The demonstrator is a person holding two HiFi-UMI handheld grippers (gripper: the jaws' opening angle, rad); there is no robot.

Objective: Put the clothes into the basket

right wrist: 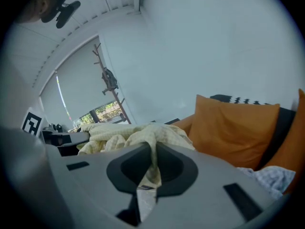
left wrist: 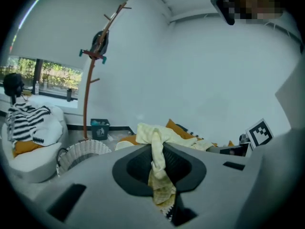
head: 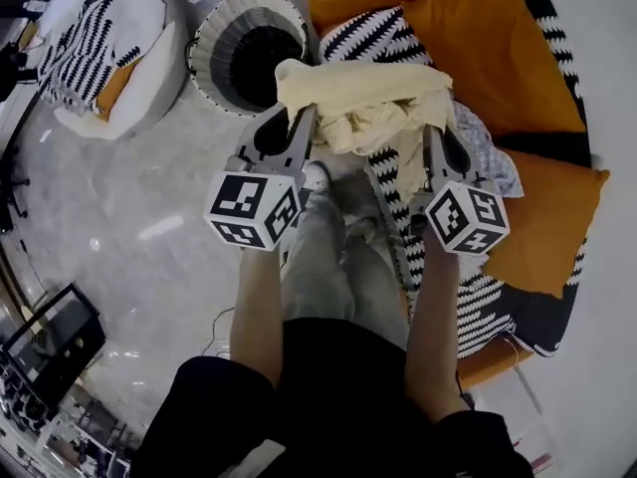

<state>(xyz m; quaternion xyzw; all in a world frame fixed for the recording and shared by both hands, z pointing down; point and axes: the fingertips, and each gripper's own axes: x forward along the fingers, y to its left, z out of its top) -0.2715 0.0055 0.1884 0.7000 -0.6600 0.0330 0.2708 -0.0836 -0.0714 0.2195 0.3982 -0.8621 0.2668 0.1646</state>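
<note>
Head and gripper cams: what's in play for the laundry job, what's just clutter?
In play: yellow garment, shut in left gripper and right gripper; basket; maybe pale cloth.
Clutter: orange cushion, beanbag, coat stand, small bin.

The garment (head: 363, 103) is pale yellow with a faint check. The basket (head: 211, 48) is ribbed white outside and dark inside. The cushions (head: 488, 48) are orange, and the throw (head: 373, 38) is a black-and-white zigzag. The left hand-held gripper (head: 302, 116) and right hand-held gripper (head: 435, 127) are grey, with black-and-white marker cubes (head: 254, 210). The floor (head: 129, 237) is a glossy pale grey.
</note>
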